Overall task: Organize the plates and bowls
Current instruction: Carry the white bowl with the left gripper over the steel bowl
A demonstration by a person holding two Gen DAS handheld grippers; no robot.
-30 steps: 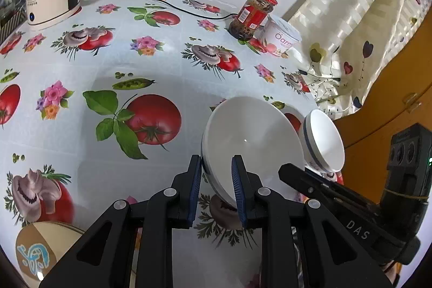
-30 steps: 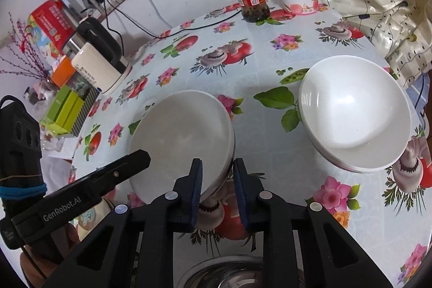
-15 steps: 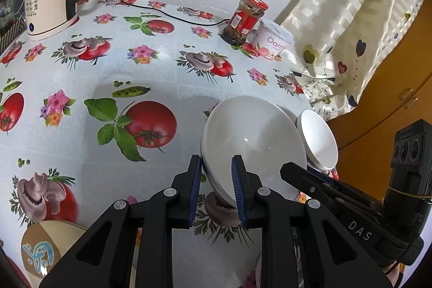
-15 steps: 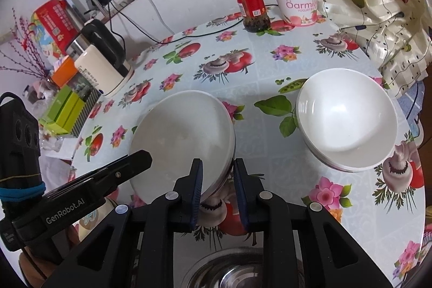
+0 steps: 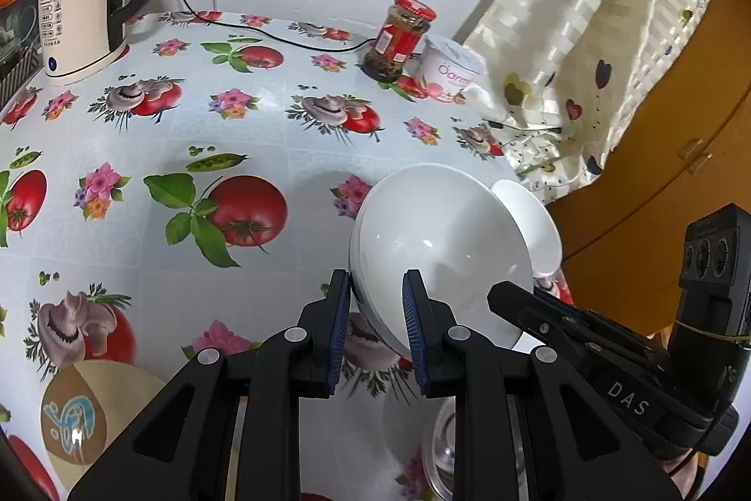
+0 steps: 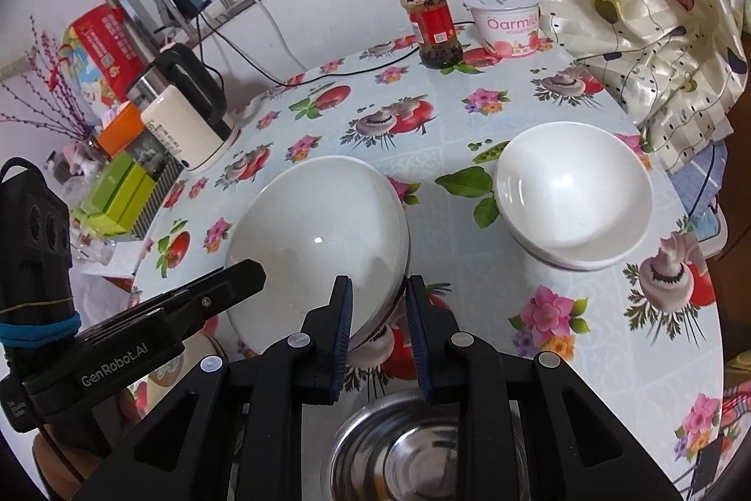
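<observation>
I hold a large white bowl (image 5: pixel 446 238) (image 6: pixel 319 238) tilted above the flowered tablecloth, with both grippers on it. My left gripper (image 5: pixel 375 289) is shut on its near left rim, and its black fingers (image 6: pixel 234 280) show at the left of the right wrist view. My right gripper (image 6: pixel 375 289) is shut on the near right rim, and it enters the left wrist view from the right (image 5: pixel 502 299). A second white bowl (image 6: pixel 572 196) (image 5: pixel 535 228) rests on the table to the right, beyond the held one.
A steel bowl (image 6: pixel 422 454) sits under the grippers at the near edge. A kettle (image 5: pixel 80 12), a red-lidded jar (image 5: pixel 399 36) and a yogurt tub (image 5: pixel 450 69) stand at the back. A curtain (image 5: pixel 586 31) hangs right. A round coaster (image 5: pixel 80 416) lies near left.
Both grippers have risen together with the large bowl, so the table and the second bowl look farther away. Neither grip has changed.
</observation>
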